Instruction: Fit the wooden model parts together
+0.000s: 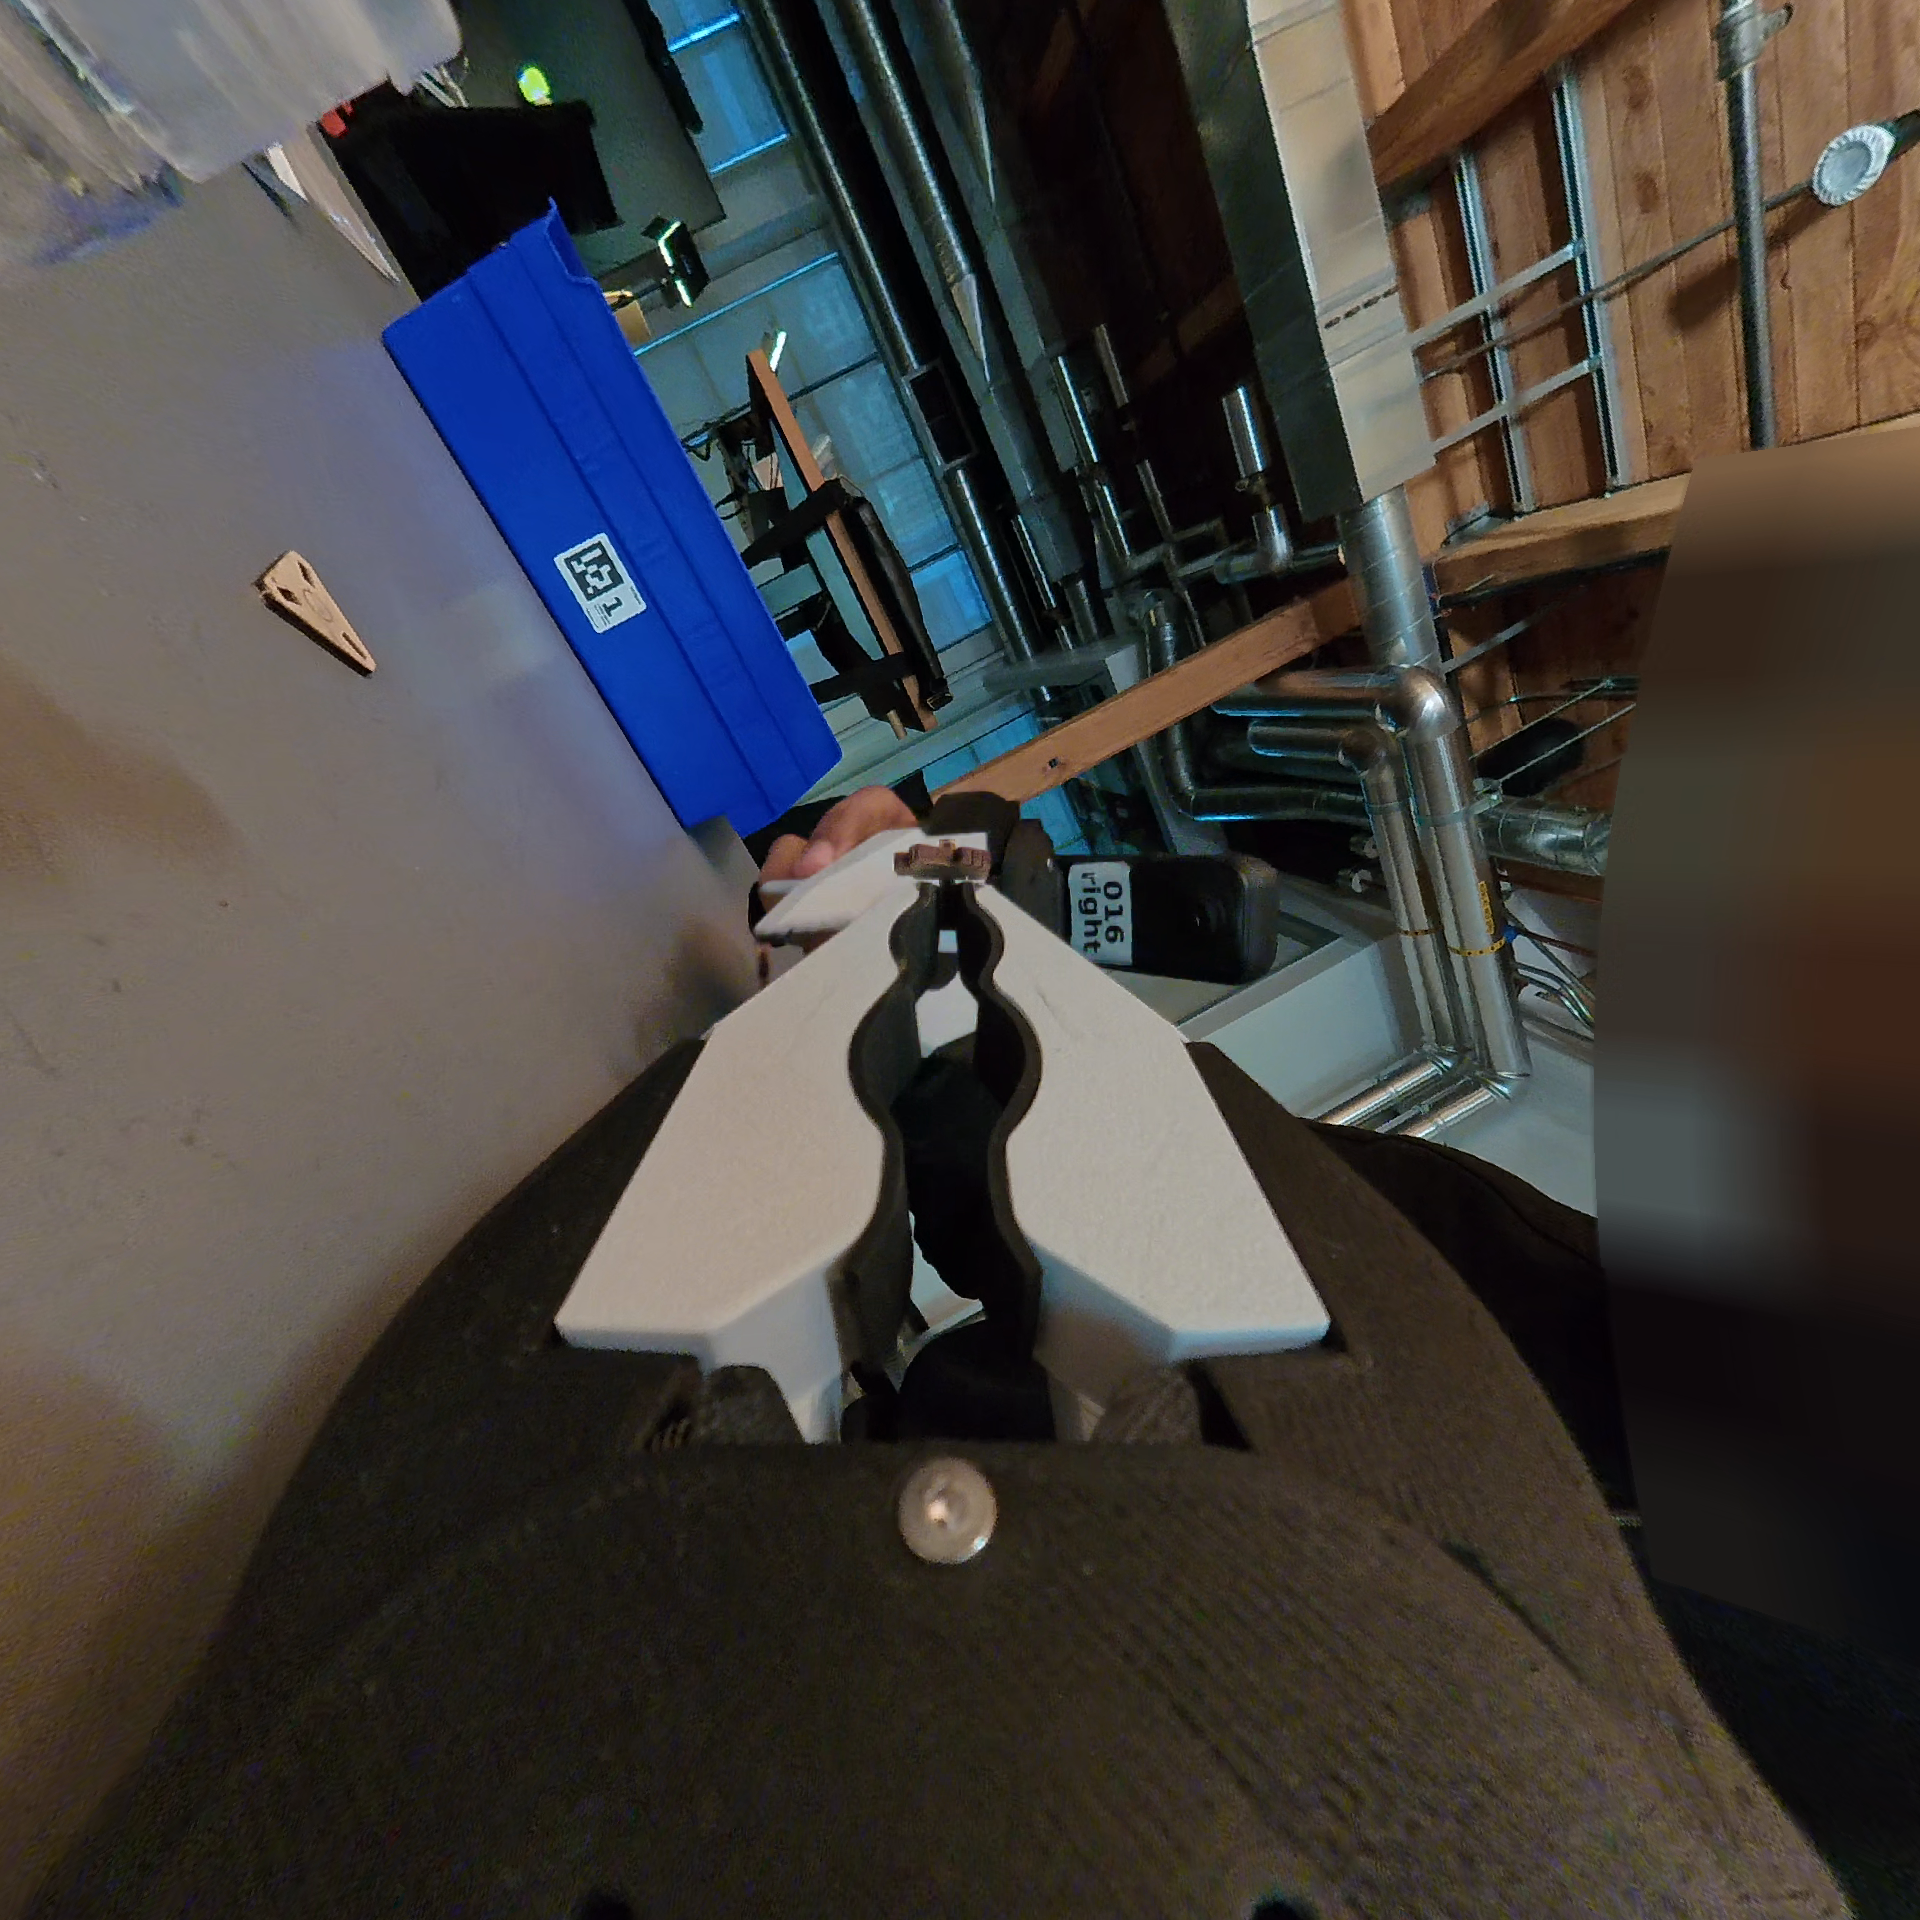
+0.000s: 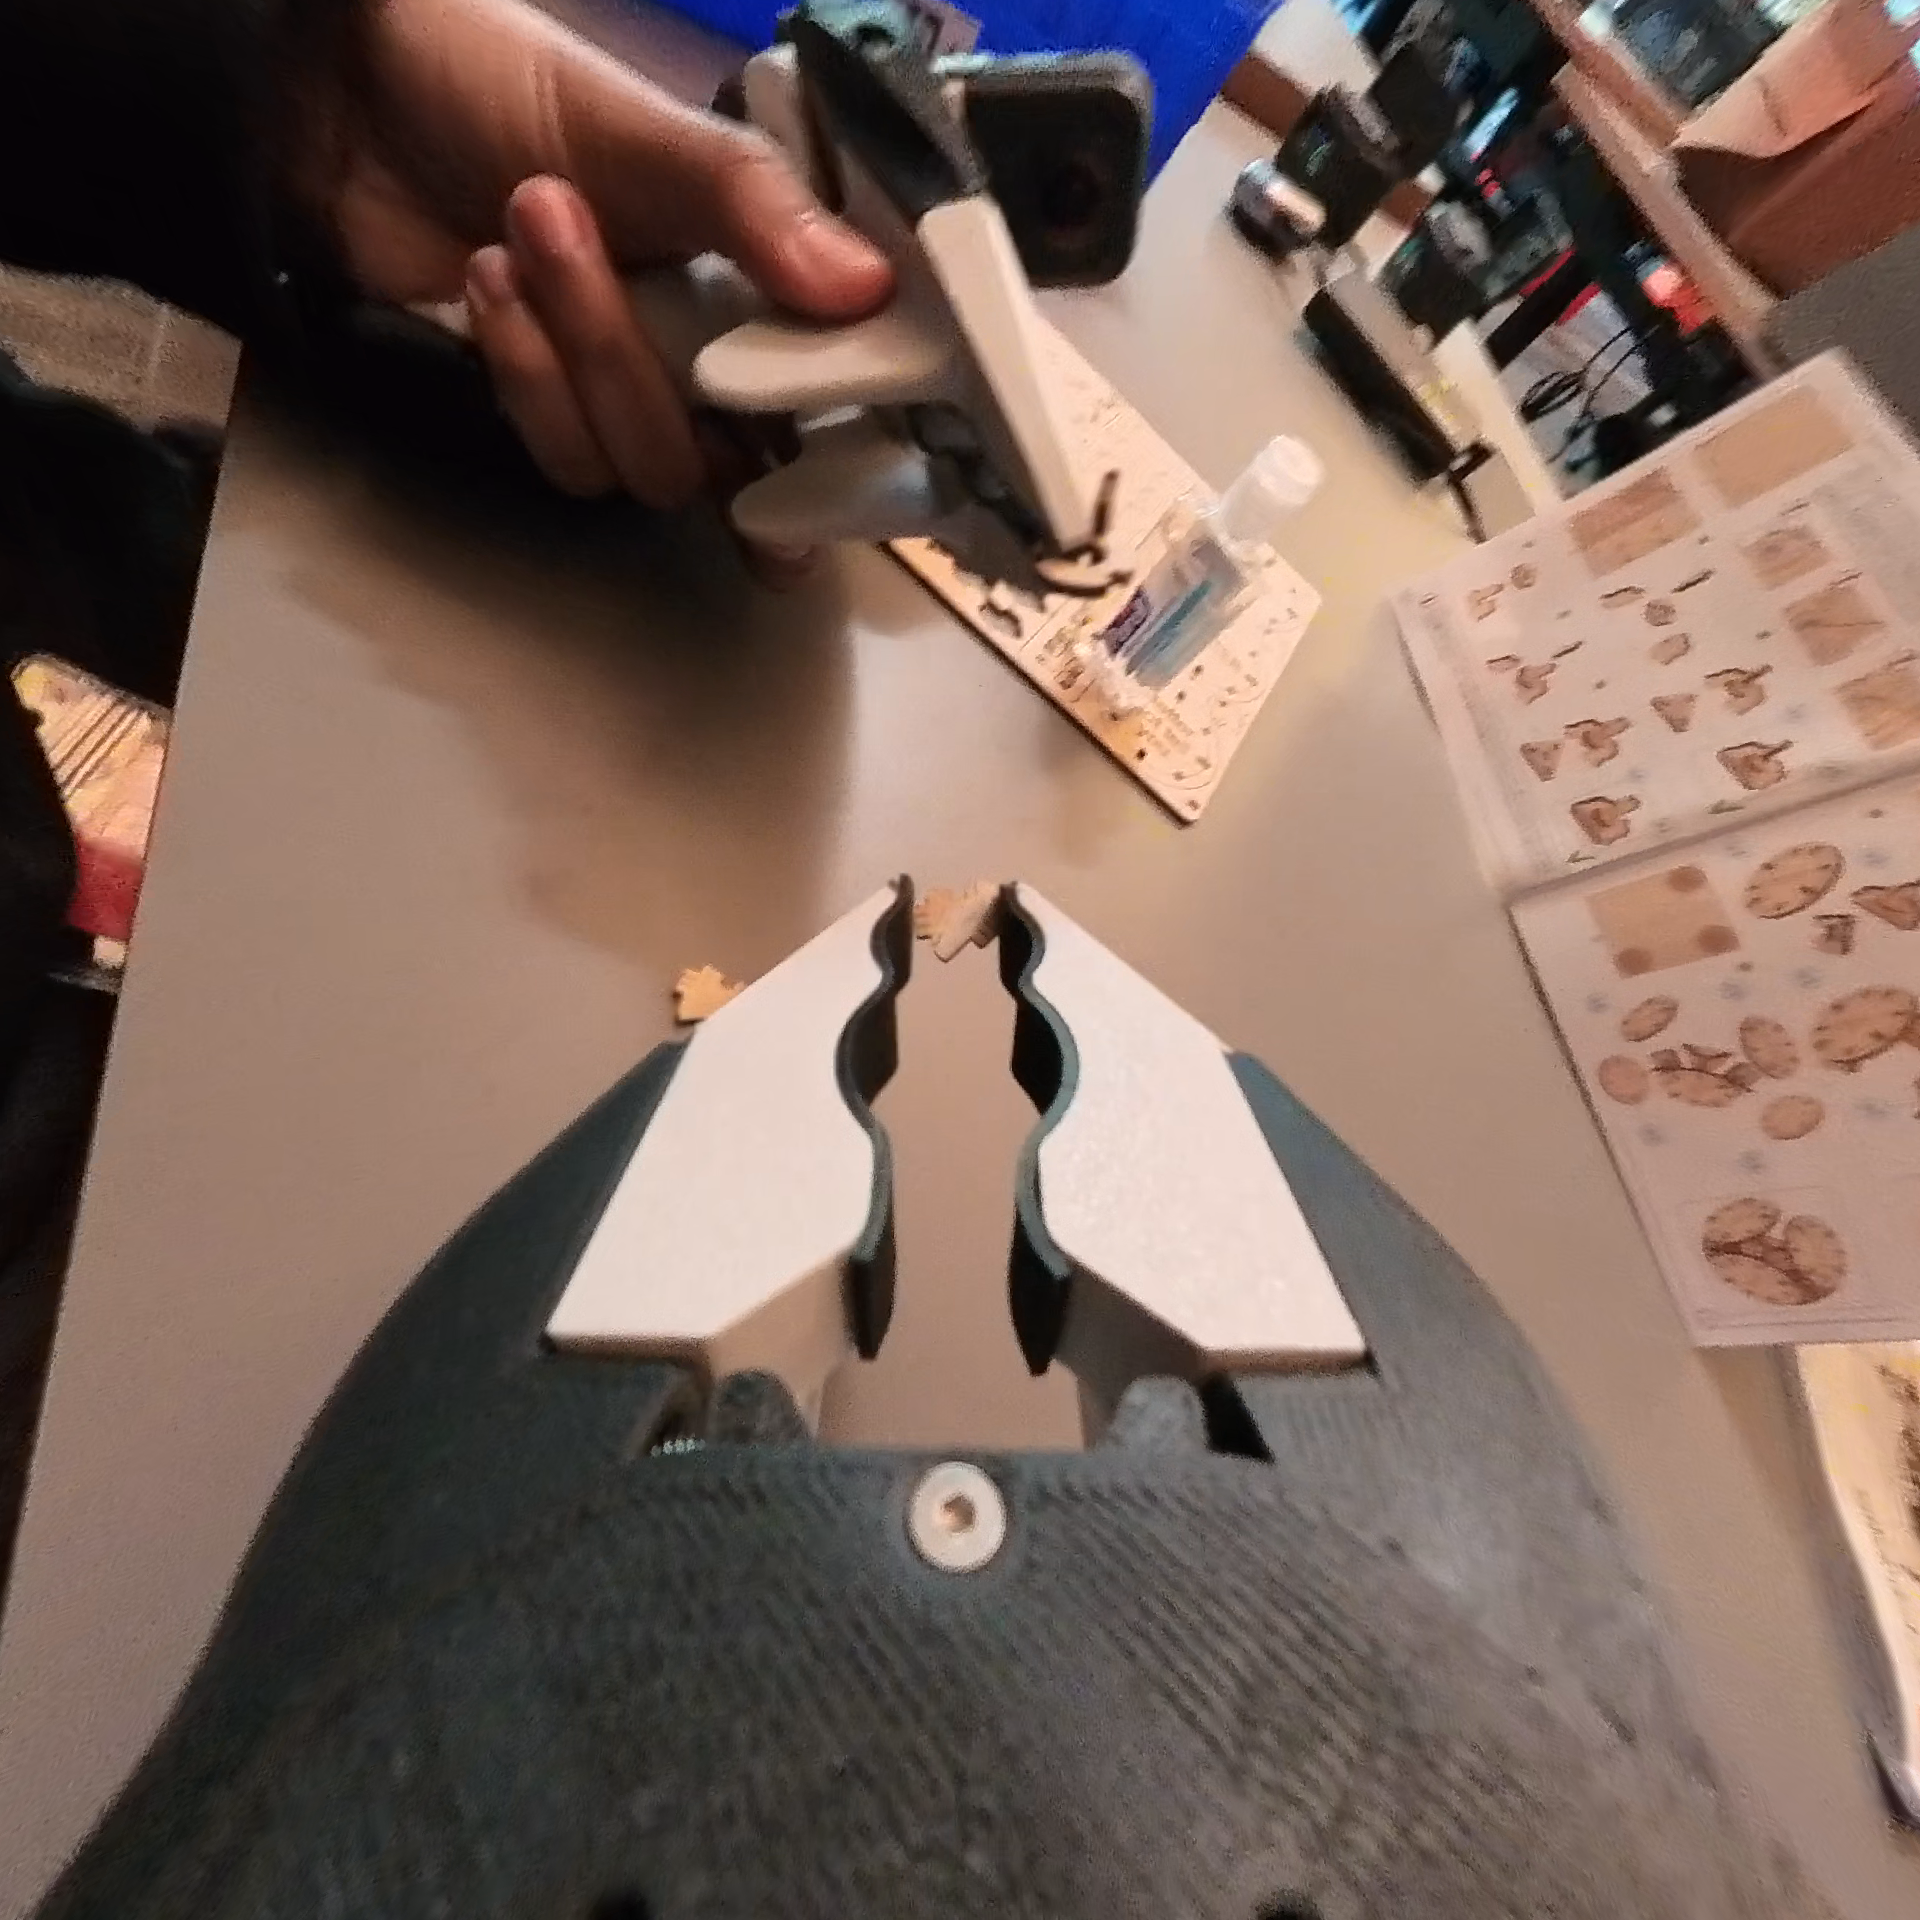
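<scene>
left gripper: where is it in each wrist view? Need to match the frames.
Left wrist view: the left gripper is the view's own, bottom centre, fingers running up to mid-frame.
Right wrist view: upper centre, held by a hand, tips down over the wooden sheet.
Shared landmark: blue bin, top edge in the right view.

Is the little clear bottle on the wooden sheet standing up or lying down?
Lying down. The clear bottle rests on its side across the wooden sheet, its cap pointing toward the far end of the table.
</scene>
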The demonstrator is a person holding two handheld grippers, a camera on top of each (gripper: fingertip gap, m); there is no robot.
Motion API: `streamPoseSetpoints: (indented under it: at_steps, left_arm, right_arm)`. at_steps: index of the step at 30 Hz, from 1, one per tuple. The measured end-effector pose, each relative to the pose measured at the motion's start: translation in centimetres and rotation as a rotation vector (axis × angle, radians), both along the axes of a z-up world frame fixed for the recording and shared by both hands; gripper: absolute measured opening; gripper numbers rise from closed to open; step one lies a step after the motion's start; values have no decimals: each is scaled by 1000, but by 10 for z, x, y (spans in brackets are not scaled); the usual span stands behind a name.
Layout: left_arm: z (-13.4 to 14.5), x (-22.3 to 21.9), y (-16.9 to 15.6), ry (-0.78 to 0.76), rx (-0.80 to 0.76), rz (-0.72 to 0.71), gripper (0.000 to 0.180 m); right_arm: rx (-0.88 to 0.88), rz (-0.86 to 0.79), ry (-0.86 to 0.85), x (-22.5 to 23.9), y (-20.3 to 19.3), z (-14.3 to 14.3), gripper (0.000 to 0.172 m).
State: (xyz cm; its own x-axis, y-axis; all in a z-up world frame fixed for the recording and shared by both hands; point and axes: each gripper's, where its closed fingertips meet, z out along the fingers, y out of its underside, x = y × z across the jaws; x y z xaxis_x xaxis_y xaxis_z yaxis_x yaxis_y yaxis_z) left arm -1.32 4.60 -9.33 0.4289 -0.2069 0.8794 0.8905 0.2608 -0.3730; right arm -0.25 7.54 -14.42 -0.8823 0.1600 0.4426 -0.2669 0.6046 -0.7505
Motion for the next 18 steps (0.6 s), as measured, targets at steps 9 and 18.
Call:
streamPoseSetpoints:
  at_steps: [9, 18]
  left_arm:
    - [4, 0, -2, 29, 25, 21, 0]
    - [49, -26, -82, 250, 198, 453, 0]
  right_arm:
    - [67, -27, -194, -4, -10, -38, 31]
    - [-265, -22, -282, -93, -65, 19, 62]
